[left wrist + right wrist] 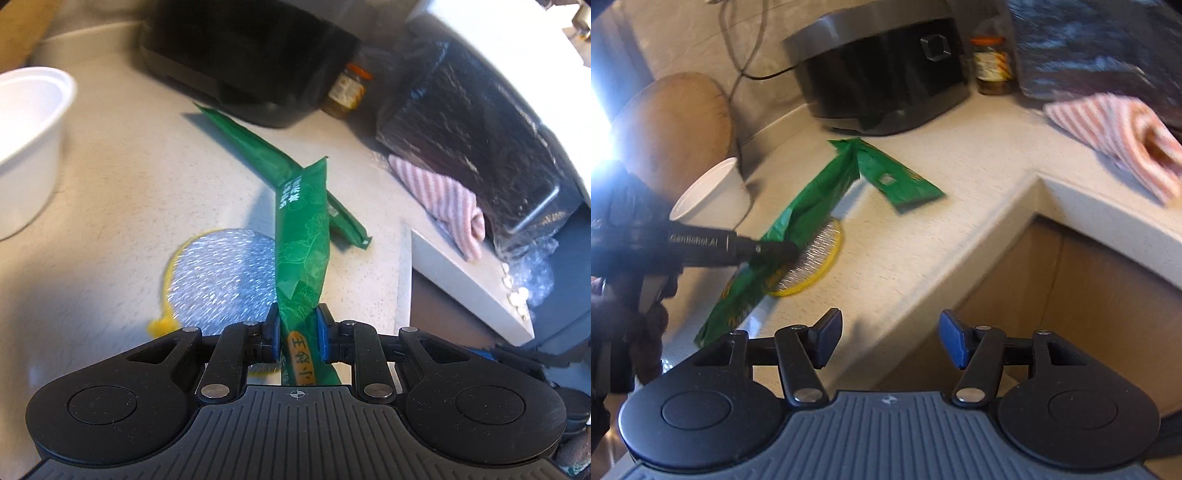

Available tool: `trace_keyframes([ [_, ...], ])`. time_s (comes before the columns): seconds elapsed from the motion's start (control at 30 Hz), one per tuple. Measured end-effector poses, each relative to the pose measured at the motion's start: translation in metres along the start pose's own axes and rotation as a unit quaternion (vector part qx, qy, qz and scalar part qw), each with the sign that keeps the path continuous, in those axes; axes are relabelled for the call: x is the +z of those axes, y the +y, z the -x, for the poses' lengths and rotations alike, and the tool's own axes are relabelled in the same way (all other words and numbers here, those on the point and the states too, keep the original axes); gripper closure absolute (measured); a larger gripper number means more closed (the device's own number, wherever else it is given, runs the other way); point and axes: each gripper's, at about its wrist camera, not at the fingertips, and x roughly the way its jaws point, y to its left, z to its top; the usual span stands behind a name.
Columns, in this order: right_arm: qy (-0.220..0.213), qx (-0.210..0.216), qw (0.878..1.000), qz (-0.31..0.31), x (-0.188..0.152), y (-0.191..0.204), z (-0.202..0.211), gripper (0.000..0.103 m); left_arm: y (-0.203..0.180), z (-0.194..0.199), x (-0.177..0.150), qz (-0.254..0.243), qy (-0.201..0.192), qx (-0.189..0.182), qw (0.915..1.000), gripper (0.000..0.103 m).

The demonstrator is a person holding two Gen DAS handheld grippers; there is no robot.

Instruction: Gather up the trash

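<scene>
My left gripper [297, 334] is shut on a long green snack wrapper [303, 236] and holds it lifted above the counter. The wrapper is folded, and its far part [251, 147] trails down onto the counter. In the right wrist view the same wrapper [809, 210] hangs from the left gripper [783, 251], with its far end [905, 184] lying on the counter. My right gripper [890, 339] is open and empty, near the counter's front edge.
A round silver scouring pad with a yellow rim [221, 280] lies under the wrapper. A white cup [26, 140] stands left. A black appliance [886, 70], a jar [991, 64], a striped pink cloth [1119, 144] and a black bag [472, 140] sit at the back and right.
</scene>
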Motion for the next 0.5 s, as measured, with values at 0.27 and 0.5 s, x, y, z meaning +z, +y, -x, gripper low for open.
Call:
trace_keyframes([
  [0.27, -0.010, 0.033, 0.998, 0.055, 0.047, 0.036, -0.048, 0.033, 0.031, 0.037, -0.006, 0.049, -0.050, 0.093, 0.9932, 0.080],
  [0.5, 0.011, 0.057, 0.996, 0.062, 0.073, 0.054, -0.105, 0.038, 0.039, 0.023, -0.006, 0.052, -0.032, 0.088, 0.9943, 0.080],
])
